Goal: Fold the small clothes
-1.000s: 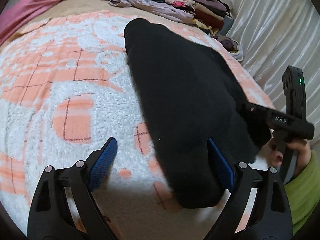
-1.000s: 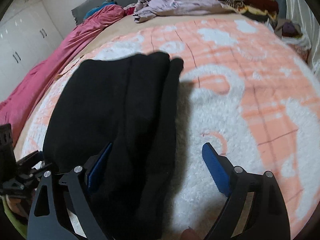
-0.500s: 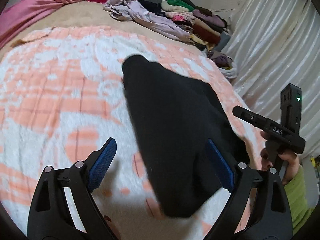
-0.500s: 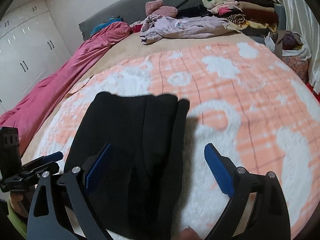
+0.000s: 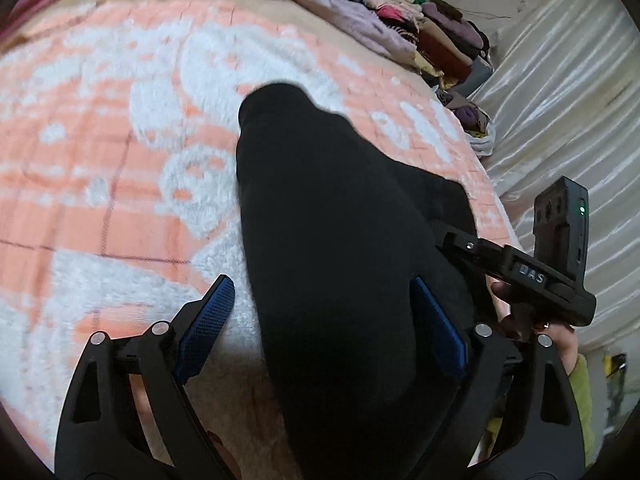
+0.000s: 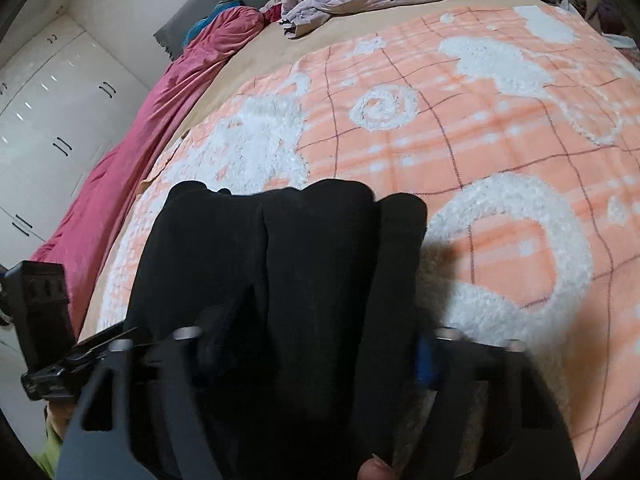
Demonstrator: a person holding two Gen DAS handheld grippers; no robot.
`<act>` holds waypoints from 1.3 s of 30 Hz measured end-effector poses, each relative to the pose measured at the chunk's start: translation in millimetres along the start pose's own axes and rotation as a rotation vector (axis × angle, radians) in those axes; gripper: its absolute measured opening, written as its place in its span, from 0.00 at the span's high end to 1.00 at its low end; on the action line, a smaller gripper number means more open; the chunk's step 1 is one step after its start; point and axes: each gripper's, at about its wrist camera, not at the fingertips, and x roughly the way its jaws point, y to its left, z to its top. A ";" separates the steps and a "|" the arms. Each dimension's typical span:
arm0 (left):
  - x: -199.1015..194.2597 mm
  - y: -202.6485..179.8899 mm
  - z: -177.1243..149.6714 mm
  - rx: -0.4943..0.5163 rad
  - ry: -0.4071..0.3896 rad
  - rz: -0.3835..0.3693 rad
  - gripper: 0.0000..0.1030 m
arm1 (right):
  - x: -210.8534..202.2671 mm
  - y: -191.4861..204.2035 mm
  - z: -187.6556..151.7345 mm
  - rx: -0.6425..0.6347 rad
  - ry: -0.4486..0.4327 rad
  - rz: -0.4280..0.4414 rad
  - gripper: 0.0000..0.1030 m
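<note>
Progress: the black garment (image 6: 280,280) is lying on the blanket (image 6: 500,128) already doubled into a long, narrow bundle of about 3 lengthwise panels; at least 1 crosswise fold is probably remaining.
Left gripper (image 5: 320,328): released, its jaws standing wide on either side of the garment's near end, nothing clamped.
Right gripper (image 6: 316,344): blurred, straddling the garment's near edge; I cannot tell whether it is gripping.
Garment material: matte, thick, soft knit with rounded edges.
Blanket: fluffy peach-and-white fleece, gridded with thin lines.
Folded pile (image 5: 432,28): sitting well apart at the bed's far end.
</note>
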 end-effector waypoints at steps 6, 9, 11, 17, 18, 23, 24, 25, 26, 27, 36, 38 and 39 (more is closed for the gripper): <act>-10.5 -26.2 -3.4 0.128 -0.021 0.010 0.59 | -21.6 8.0 -8.7 -0.029 -0.085 -0.005 0.71; -4.6 -27.9 -2.0 0.155 -0.032 0.026 0.57 | -25.9 7.0 -12.3 -0.044 -0.121 -0.019 0.71; 7.0 -13.1 -1.5 0.106 -0.009 0.001 0.53 | -16.0 0.5 -13.0 -0.023 -0.094 -0.037 0.70; -1.5 -5.8 -3.1 0.071 -0.004 -0.045 0.51 | -15.1 3.7 -9.2 -0.027 -0.081 -0.047 0.63; -4.4 -6.6 -3.8 0.068 -0.007 -0.044 0.50 | -19.2 5.5 -9.6 -0.025 -0.087 -0.048 0.59; -25.7 -10.0 -12.8 0.093 -0.047 -0.019 0.49 | -47.7 12.0 -19.4 -0.032 -0.148 -0.049 0.48; -28.6 -10.4 -13.9 0.099 -0.053 -0.012 0.49 | -55.7 13.4 -23.7 -0.036 -0.158 -0.050 0.45; -31.7 -11.1 -15.5 0.106 -0.059 -0.008 0.49 | -60.3 15.4 -26.5 -0.040 -0.165 -0.054 0.42; -36.5 -12.4 -18.2 0.116 -0.068 0.000 0.49 | -65.4 17.3 -29.8 -0.047 -0.173 -0.058 0.42; -38.8 -13.1 -19.3 0.123 -0.072 0.008 0.47 | -70.7 19.5 -33.2 -0.057 -0.181 -0.060 0.37; -59.4 -15.3 -38.1 0.173 -0.103 0.059 0.40 | -97.4 41.6 -72.2 -0.129 -0.196 -0.090 0.23; -63.3 -16.0 -44.7 0.183 -0.107 0.078 0.39 | -100.5 47.8 -82.7 -0.152 -0.203 -0.120 0.23; -66.5 -16.6 -49.3 0.192 -0.112 0.090 0.38 | -102.2 50.0 -87.4 -0.161 -0.206 -0.129 0.23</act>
